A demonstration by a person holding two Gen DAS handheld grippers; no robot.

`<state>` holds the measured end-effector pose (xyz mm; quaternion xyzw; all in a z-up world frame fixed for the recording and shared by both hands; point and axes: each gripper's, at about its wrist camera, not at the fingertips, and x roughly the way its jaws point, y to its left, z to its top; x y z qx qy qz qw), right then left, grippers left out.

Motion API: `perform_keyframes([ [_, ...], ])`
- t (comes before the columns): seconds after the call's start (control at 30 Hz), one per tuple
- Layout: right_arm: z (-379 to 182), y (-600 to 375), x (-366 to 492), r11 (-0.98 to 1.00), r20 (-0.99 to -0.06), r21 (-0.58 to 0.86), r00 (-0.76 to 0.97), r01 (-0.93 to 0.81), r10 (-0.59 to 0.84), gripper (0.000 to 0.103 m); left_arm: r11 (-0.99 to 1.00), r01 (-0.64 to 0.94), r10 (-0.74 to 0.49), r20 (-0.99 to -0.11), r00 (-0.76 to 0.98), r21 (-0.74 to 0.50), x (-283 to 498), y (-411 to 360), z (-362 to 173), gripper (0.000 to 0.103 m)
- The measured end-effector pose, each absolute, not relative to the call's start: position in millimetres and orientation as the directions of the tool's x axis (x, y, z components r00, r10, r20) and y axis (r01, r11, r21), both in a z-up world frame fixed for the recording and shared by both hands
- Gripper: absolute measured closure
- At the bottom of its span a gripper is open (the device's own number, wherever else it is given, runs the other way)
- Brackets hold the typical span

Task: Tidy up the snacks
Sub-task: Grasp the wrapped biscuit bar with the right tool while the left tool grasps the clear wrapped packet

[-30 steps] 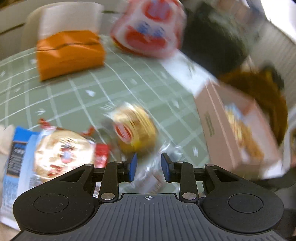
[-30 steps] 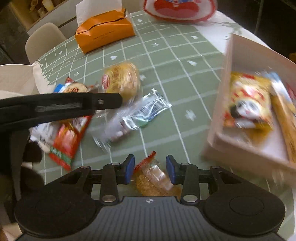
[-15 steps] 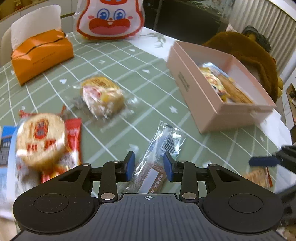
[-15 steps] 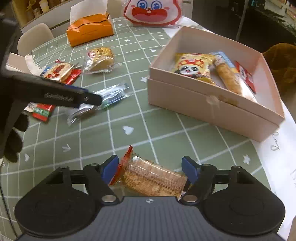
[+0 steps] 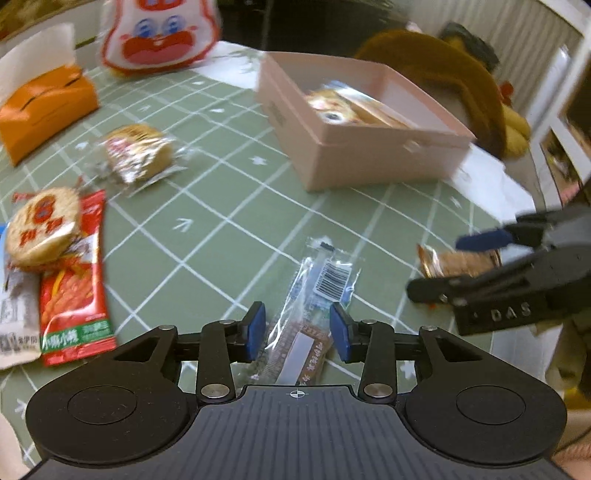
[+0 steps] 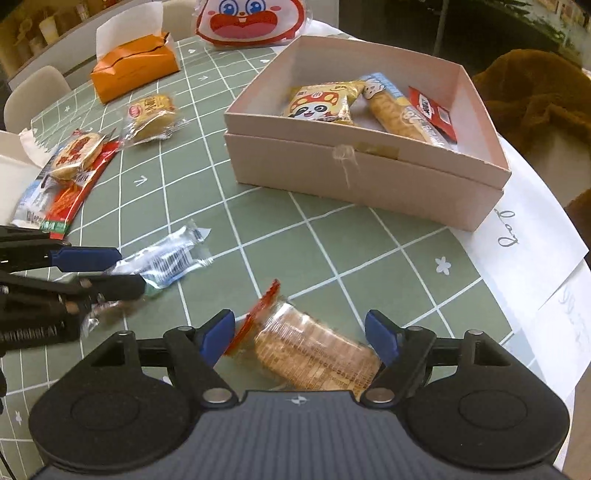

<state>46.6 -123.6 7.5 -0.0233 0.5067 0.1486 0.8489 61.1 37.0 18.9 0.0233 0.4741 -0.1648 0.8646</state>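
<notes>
A pink box (image 6: 369, 177) (image 5: 354, 155) stands on the green checked table and holds three snack packs. My left gripper (image 5: 297, 330) is open around a clear long snack wrapper (image 5: 314, 295), which also shows in the right wrist view (image 6: 166, 258). My right gripper (image 6: 299, 334) is open wide around a cracker pack (image 6: 310, 350) lying on the table; that pack also shows in the left wrist view (image 5: 454, 260). A round cake pack (image 6: 153, 112) (image 5: 138, 155), a round cracker (image 5: 42, 225) and a red packet (image 5: 74, 280) lie to the left.
An orange tissue box (image 6: 133, 70) and a rabbit-face bag (image 6: 251, 22) stand at the back. White paper sheets (image 6: 535, 251) lie at the table's right edge. A brown plush thing (image 6: 535, 96) sits behind the box. A pale chair (image 6: 33, 92) is at the far left.
My left gripper has opened wider around the clear wrapper. My right gripper has settled over the cracker pack, still wide open. The views shifted slightly toward the box.
</notes>
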Motion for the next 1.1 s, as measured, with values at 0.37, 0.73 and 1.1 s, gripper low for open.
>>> perform_keyframes([
  [0.37, 2.9, -122.0, 33.9, 0.966, -0.857, 0.078, 0.478, -0.247, 0.191, 0.014, 0.956, 0.215, -0.285, -0.804, 0.522, -0.199, 65.3, 58.3, 16.3, 0.076],
  [0.73, 9.6, -82.3, 16.1, 0.928, -0.843, 0.173, 0.438, -0.330, 0.313, 0.014, 0.948, 0.159, -0.316, -0.773, 0.550, -0.275, 50.7, 83.7, 13.8, 0.078],
  [1.1, 18.5, -108.1, 0.5, 0.936, -0.835, 0.079, 0.490, -0.344, 0.251, 0.014, 0.942, 0.193, -0.337, -0.747, 0.574, -0.276, 40.4, 79.6, 22.8, 0.073],
])
